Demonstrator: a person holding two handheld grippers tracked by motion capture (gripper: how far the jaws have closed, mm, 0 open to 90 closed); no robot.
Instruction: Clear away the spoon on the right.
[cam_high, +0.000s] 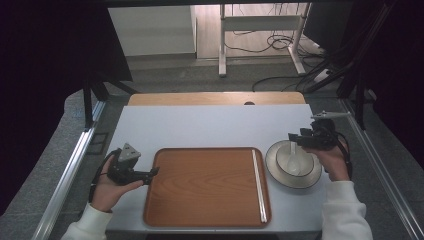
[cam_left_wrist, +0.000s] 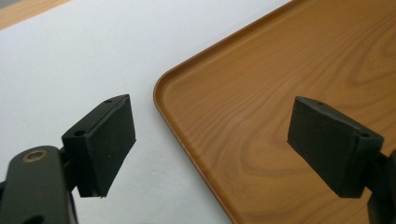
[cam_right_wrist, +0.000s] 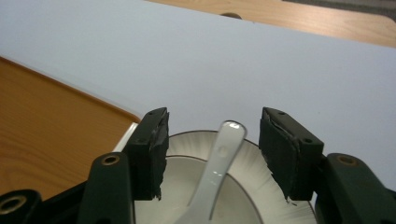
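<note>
A white bowl (cam_high: 293, 162) with a ribbed rim stands on the table right of a wooden tray (cam_high: 207, 187). A white spoon (cam_high: 292, 155) lies in it, handle toward the far side. My right gripper (cam_high: 292, 138) hovers over the bowl's far rim. In the right gripper view its jaws stand open on either side of the spoon's handle (cam_right_wrist: 219, 158) without touching it, and the bowl (cam_right_wrist: 261, 182) lies below. My left gripper (cam_high: 152, 172) is open at the tray's left edge. In the left gripper view its jaws straddle the tray's corner (cam_left_wrist: 196, 126), holding nothing.
A thin pale stick (cam_high: 258, 185) lies along the tray's right side. The white table top (cam_high: 210, 127) ends in a wooden strip (cam_high: 215, 98) at the far edge. Beyond it stand a desk frame (cam_high: 260, 30) and floor cables (cam_high: 280, 45). Metal rails (cam_high: 70, 175) flank the table.
</note>
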